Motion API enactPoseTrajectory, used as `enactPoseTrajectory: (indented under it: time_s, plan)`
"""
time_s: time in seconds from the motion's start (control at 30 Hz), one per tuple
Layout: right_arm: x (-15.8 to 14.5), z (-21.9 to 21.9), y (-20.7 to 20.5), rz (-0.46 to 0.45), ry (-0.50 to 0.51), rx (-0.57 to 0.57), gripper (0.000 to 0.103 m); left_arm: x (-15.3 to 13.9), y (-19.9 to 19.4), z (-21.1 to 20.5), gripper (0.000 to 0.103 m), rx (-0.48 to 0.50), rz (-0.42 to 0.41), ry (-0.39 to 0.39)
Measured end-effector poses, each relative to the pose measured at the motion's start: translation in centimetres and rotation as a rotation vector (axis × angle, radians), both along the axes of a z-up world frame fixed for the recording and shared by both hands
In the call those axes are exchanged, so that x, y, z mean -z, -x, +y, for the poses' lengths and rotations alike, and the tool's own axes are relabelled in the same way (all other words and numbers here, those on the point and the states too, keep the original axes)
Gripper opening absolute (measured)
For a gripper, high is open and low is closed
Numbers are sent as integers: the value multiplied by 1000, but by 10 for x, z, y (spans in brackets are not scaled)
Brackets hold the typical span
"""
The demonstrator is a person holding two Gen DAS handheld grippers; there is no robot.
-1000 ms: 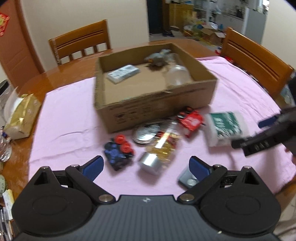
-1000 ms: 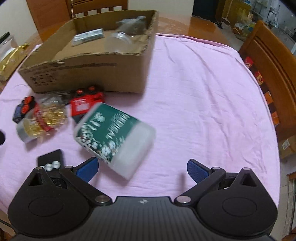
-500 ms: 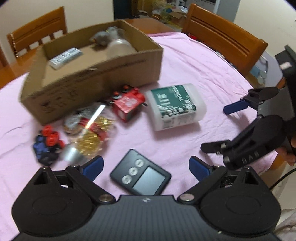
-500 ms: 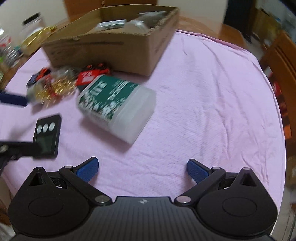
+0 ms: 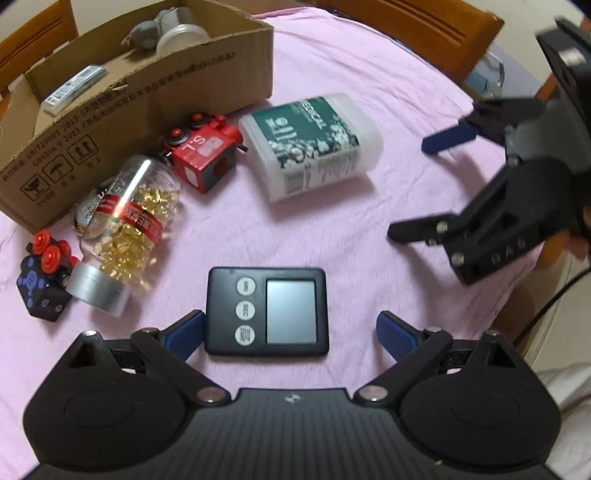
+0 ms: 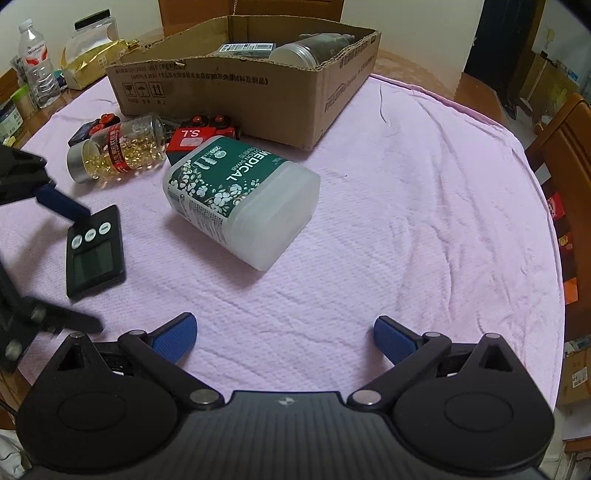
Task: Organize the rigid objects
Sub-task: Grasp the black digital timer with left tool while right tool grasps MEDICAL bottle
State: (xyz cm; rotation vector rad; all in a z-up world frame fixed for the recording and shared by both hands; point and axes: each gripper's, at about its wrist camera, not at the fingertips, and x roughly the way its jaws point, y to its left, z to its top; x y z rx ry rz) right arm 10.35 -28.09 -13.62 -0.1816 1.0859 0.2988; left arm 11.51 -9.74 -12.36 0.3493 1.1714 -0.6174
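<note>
A black digital timer (image 5: 266, 311) (image 6: 95, 251) lies flat on the pink cloth between the open fingers of my left gripper (image 5: 290, 332). A white cotton-swab tub (image 5: 312, 142) (image 6: 242, 199) with a green label lies on its side mid-cloth. A capsule bottle (image 5: 123, 221) (image 6: 118, 151), a red cube (image 5: 205, 155) (image 6: 201, 136) and a black cube with red buttons (image 5: 44, 275) lie by the cardboard box (image 5: 140, 92) (image 6: 236, 85). My right gripper (image 6: 282, 336) (image 5: 417, 184) is open and empty, short of the tub.
The box holds a flat pack (image 6: 247, 47), a clear jar (image 6: 295, 55) and a grey toy (image 5: 144, 31). A water bottle (image 6: 37, 66) and a gold bag (image 6: 96, 59) stand off the cloth to the left. Wooden chairs (image 5: 406, 26) ring the table.
My left gripper has swung right and come down so the timer now lies between its fingers. My right gripper has drawn back a little and turned to face the tub.
</note>
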Motion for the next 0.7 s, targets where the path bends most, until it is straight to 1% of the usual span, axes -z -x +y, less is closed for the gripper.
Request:
enactPoseTrajectory:
  time_s: [0.07,0.17,0.23,0.27,0.33,0.47,0.7]
  plan:
    - [0,0,0,-1,0,2,103,0,1,-1,91,-6,-30,-19]
    - [0,1,1,-4,0,7,103,-1,-1,-1,83,-39,-66,-18]
    - [0,1,1,-4,2,9,103,-3,-2,-1,71,-43,-81,-9]
    - [0,2,0,-4,2,11,103,-4,-2,0,69,-43,-88,-4]
    - [0,2,0,-5,3,17,103,-6,-2,2,69,-54,-86,-5]
    - [1,2,1,-15,0,27,103,-5,-3,14,69,-116,-83,-11]
    - [1,3,3,-14,3,52,103,-7,6,55,69,-268,-72,-29]
